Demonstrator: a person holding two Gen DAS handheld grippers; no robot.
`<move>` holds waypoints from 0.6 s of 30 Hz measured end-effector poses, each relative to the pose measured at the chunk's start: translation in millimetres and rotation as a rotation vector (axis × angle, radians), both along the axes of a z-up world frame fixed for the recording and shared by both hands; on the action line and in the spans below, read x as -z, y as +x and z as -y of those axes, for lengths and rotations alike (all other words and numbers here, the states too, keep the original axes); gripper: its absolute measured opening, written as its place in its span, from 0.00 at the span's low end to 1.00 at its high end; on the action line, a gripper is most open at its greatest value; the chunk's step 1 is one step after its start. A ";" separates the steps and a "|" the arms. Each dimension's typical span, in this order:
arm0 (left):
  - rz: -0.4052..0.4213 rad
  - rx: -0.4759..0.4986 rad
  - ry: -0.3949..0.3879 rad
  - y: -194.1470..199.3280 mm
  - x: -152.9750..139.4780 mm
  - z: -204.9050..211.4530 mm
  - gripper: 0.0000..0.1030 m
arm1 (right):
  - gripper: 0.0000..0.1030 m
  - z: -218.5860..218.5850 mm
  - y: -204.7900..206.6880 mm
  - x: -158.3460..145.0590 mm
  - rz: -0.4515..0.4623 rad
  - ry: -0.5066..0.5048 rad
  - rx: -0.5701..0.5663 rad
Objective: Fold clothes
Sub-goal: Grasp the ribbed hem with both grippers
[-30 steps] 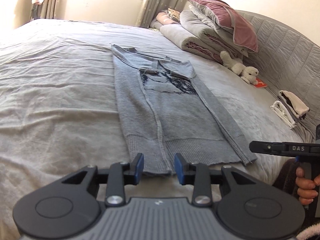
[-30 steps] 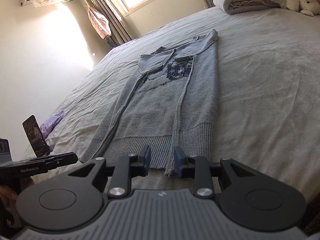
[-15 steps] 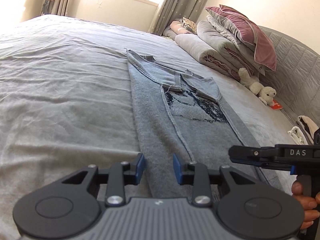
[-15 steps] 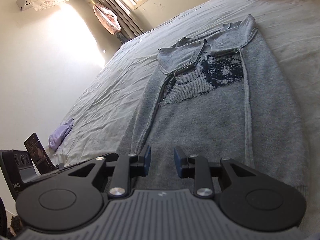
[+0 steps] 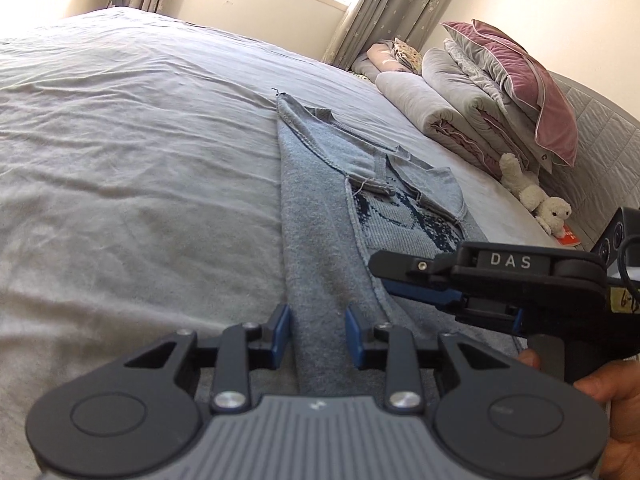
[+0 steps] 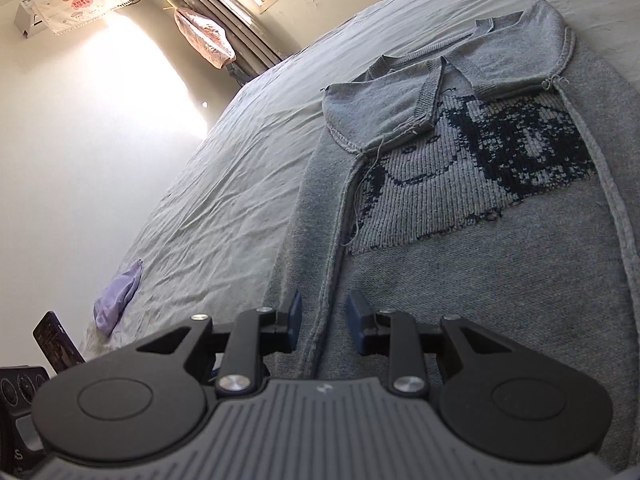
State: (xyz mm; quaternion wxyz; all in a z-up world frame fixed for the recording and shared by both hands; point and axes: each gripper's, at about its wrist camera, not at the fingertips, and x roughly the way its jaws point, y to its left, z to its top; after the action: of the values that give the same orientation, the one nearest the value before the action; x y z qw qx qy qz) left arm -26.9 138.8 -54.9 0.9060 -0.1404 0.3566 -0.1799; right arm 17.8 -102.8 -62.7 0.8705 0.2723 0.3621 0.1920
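Both tools further in over the grey sweater [image 5: 320, 240] than a second ago, hem no longer in view ahead. Sweater flat on the bed sheet [image 5: 120, 180], sleeves folded in, unchanged. Left gripper [image 5: 318, 334] over left fold edge, pads apart, gripping nothing. Right gripper [image 6: 325, 322] straddling folded sleeve seam, pads apart, no clamp. Right tool now close beside left, previously well off. Plush toy [image 5: 536, 196] unmoved by pillows [image 5: 516, 80].

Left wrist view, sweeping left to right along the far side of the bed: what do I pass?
Curtain → rolled grey quilt → pink pillow → white plush toy → red booklet.
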 end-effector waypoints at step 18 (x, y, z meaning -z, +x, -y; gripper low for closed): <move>-0.009 -0.004 -0.003 0.1 1.4 -3.2 0.29 | 0.14 -12.4 36.4 -4.0 0.015 -0.089 0.012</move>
State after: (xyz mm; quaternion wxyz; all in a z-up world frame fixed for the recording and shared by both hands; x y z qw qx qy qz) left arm -26.8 142.0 -56.4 0.9045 -0.1431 0.3601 -0.1780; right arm 54.2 -90.5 -58.7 0.8856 0.2341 0.3623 0.1723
